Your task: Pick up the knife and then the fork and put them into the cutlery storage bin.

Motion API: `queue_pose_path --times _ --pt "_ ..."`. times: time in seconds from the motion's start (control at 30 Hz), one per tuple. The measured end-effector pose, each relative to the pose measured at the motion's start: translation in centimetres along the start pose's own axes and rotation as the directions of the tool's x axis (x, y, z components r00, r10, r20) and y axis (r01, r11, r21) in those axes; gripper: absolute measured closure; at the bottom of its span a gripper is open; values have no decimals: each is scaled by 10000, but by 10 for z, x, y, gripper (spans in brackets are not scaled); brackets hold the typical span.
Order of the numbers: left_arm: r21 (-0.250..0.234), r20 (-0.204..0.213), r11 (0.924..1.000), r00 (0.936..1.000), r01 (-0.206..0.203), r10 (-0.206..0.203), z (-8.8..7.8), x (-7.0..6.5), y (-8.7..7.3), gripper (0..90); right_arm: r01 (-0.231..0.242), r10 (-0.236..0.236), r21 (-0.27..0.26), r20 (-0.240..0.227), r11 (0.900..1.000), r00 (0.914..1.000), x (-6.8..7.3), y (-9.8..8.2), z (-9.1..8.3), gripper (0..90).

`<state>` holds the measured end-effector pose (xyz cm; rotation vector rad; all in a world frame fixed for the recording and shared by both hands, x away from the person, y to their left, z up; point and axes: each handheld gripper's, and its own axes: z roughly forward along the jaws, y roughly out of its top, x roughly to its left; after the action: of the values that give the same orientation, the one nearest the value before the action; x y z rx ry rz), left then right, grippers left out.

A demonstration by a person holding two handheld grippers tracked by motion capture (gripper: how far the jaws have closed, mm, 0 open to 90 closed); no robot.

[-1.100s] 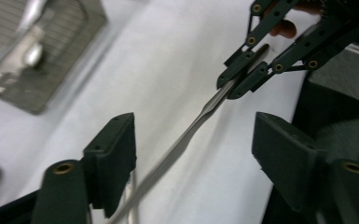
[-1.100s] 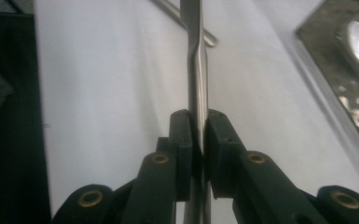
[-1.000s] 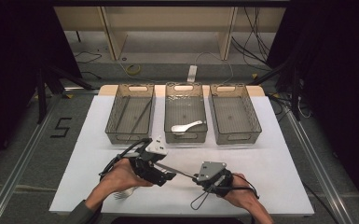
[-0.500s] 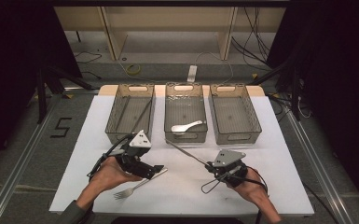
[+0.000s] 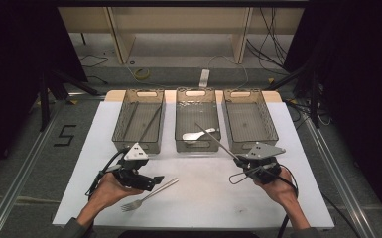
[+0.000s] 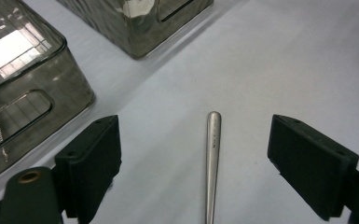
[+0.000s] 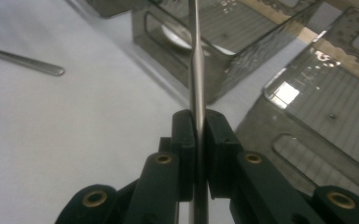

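My right gripper (image 5: 239, 160) clamps the knife (image 5: 217, 145) for the far tray (image 5: 249, 121); left gripper (image 5: 155, 179), jaws just spread, straddles the fork (image 5: 149, 194), which needs pinching next

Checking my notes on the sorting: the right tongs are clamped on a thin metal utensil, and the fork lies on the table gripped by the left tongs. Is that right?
Not quite. The left tongs are open: the fork lies on the table between the pads, untouched, as the left gripper view shows. The right tongs are indeed clamped on the thin metal utensil.
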<state>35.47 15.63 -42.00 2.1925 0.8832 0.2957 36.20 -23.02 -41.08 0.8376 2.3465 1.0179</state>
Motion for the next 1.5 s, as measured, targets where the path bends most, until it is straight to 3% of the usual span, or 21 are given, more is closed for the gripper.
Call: queue_pose_path --times 0.27,0.57,0.83,1.07,1.23,1.37,1.5 --pt "-295 -194 9995 9998 98 -104 -5 -2 -9 169 -534 538 -97 501 9985 9973 -22 7 2 843" --pt "-347 -372 9993 9992 136 -149 -6 -4 -15 169 -1291 1300 -154 1122 9915 9851 -53 30 10 844" --pt "-674 -340 9974 9990 254 -277 -8 -5 -19 168 -2149 2123 -29 1661 9766 9630 -81 41 22 844" --pt "-904 -139 9953 9992 361 -376 -11 -8 -18 168 -2804 2727 119 1967 9598 9418 -97 44 36 843" --pt "-1036 -121 9941 9993 328 -342 -12 -10 -18 168 -3168 3048 217 2177 9482 9272 -103 46 45 843" --pt "-1115 -67 9929 9990 422 -432 -13 -9 -19 168 -3322 3190 225 2256 9429 9205 -106 48 50 843" --pt "-1071 -109 9931 9988 468 -483 -12 -9 -20 169 -3789 3606 337 2396 9248 9014 -111 47 61 843"
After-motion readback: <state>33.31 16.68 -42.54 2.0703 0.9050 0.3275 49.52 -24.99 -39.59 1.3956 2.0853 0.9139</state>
